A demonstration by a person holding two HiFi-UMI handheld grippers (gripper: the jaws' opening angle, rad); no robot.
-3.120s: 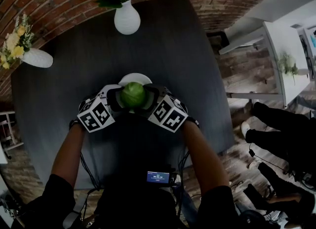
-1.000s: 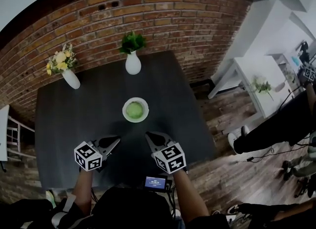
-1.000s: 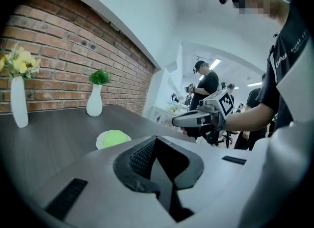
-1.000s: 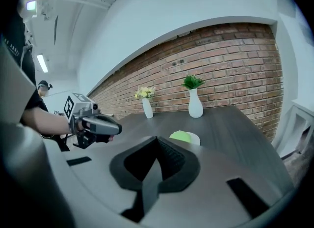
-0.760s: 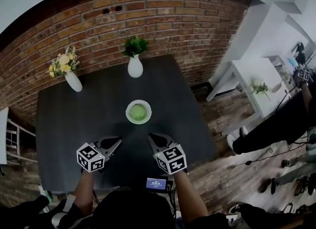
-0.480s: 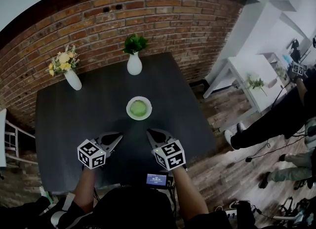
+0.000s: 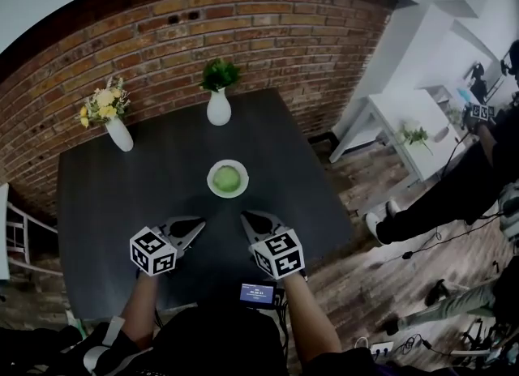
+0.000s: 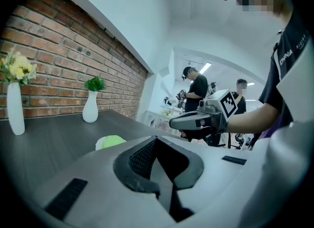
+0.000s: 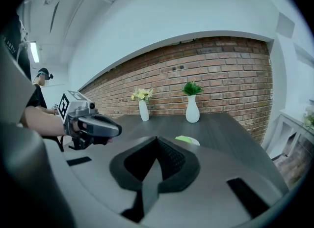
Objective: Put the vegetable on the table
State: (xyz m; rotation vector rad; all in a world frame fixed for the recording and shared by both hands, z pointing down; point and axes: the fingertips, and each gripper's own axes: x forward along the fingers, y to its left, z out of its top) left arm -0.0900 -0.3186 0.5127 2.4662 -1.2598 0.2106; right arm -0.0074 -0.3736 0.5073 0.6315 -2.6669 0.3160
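Note:
A round green vegetable lies on a small white plate in the middle of the dark table. Both grippers hover near the table's front edge, well short of the plate. My left gripper is shut with nothing in it, tip pointing right. My right gripper is shut and holds nothing either. The left gripper view shows the vegetable just past its closed jaws, with the right gripper beside it. From the right gripper view the vegetable peeks over the jaws.
Two white vases stand at the table's back: one with yellow flowers, one with a green plant. A brick wall is behind. A white side table and standing people are at the right.
Three seconds ago both grippers held the vegetable between them over the plate. It now rests on the plate, and the grippers have drawn back to the front; little has moved in the last second.

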